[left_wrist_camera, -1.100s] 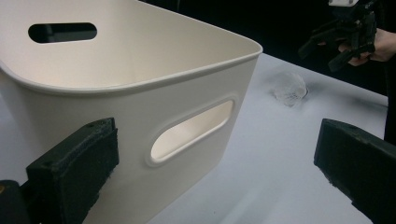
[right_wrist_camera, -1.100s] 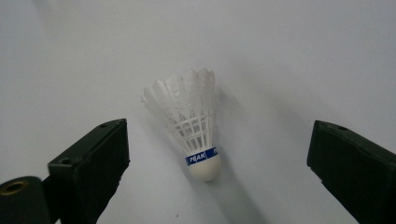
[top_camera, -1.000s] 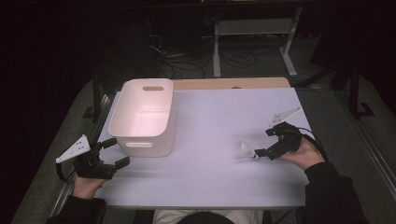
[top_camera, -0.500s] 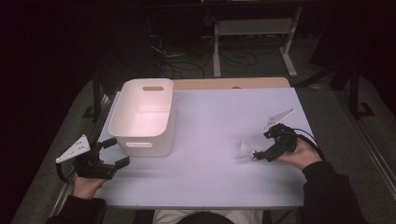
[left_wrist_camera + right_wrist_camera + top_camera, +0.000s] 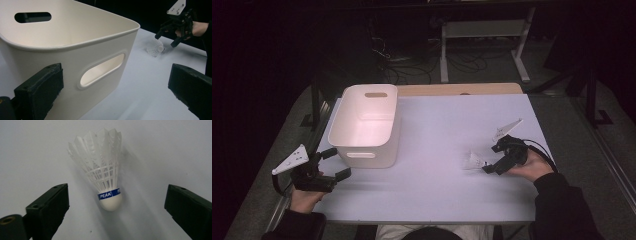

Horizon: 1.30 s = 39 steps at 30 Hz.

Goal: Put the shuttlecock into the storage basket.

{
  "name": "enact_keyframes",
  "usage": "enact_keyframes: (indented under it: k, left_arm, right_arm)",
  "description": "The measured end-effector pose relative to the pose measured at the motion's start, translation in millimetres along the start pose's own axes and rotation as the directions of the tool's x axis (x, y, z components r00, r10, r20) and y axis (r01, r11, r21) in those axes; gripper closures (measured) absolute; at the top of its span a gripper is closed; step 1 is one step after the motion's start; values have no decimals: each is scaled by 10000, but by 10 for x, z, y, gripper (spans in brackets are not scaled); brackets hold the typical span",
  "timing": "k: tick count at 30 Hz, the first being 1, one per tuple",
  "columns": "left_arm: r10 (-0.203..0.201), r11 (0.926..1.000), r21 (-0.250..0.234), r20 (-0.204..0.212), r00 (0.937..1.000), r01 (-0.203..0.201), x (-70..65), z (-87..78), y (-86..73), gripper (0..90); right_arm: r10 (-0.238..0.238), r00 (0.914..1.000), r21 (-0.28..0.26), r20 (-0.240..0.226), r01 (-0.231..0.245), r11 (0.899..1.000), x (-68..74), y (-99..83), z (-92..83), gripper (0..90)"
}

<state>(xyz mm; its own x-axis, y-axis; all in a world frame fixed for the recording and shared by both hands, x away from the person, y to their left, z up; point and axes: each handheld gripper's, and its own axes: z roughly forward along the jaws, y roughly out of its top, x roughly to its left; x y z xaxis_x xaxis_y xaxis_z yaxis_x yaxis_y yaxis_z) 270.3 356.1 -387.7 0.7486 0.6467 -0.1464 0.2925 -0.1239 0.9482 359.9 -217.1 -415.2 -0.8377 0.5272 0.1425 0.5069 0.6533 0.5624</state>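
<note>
A white shuttlecock (image 5: 106, 173) lies near the right edge of the white table (image 5: 437, 130), between the wide-open jaws of the right gripper (image 5: 494, 159), untouched. The left gripper (image 5: 337, 163), also wide open, sits at the near left corner beside a white bin (image 5: 367, 125).

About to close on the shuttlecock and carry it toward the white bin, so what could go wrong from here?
1. The shuttlecock lies on its side with the right gripper open around its cork end. If the jaws close on the feather skirt instead, it may get crushed.
2. The cork is round and sits nearer one jaw, so it could squirt out or roll on the table as they shut.
3. The left gripper, open, sits close to the bin wall and could nudge it.
</note>
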Motion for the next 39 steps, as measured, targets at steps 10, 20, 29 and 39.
enact_keyframes:
  k: [10, 20, 29, 39]
  left_arm:
    - [12, 10000, 5, 13, 10000, -12, 0, 1, 0, 0]
    - [12, 10000, 6, 12, 10000, -12, 0, 1, 0, 0]
    - [29, 10000, 17, 19, 10000, -29, 1, 1, 0, 0]
    - [39, 10000, 24, 16, 10000, -39, 1, 1, 0, 0]
  right_arm:
    - [-458, 9989, 279, -38, 459, 9986, 14, -6, 39, 163]
    - [-759, 9970, 598, -168, 767, 9953, 21, -14, 95, 215]
    - [-790, 9967, 714, -204, 802, 9942, 5, -21, 113, 389]
    - [-905, 9955, 769, -266, 923, 9928, 6, -13, 130, 487]
